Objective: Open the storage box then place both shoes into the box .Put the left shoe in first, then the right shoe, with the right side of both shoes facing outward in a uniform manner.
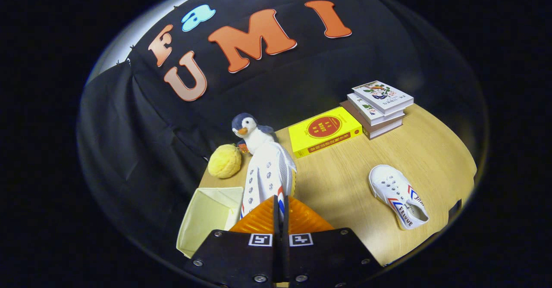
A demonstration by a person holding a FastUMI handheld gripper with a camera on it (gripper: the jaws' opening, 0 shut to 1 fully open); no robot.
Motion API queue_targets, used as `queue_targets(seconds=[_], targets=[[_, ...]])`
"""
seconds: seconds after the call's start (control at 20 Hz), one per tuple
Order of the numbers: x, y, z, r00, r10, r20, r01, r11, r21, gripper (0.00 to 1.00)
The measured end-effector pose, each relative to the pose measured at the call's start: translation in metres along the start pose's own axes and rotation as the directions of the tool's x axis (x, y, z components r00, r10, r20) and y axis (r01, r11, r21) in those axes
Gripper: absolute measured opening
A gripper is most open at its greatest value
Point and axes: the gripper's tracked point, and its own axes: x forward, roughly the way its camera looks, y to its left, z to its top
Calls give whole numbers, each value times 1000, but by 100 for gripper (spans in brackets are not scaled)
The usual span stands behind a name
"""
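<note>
My gripper [279, 205] is shut on the heel end of a white canvas shoe [266, 173] with red and blue stripes. The shoe sticks out ahead of the fingers, toe pointing away and lace side up, held above the table. Just left of the fingers stands the cream storage box [206, 215], its top open and nothing visible inside. The shoe's sole edge hangs beside the box's right wall. A second matching white shoe [399, 195] lies on the wooden table [345, 180], far to the right of the fingers, resting on its sole.
Beyond the held shoe stand a penguin plush [251, 132] and a yellow round sponge-like ball [224, 161]. A yellow book [324, 129] lies flat further right, and a stack of books [379, 107] sits at the back right. Black cloth walls the table's left and back.
</note>
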Motion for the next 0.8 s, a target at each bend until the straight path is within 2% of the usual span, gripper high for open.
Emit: queue_targets(seconds=[0.2,0.4,0.8], targets=[[-10,68,-14,998,62,8,-62,998,32,0],[-2,125,-56,993,111,-41,-106,988,115,0],[41,159,-123,994,60,-93,-38,975,218,0]])
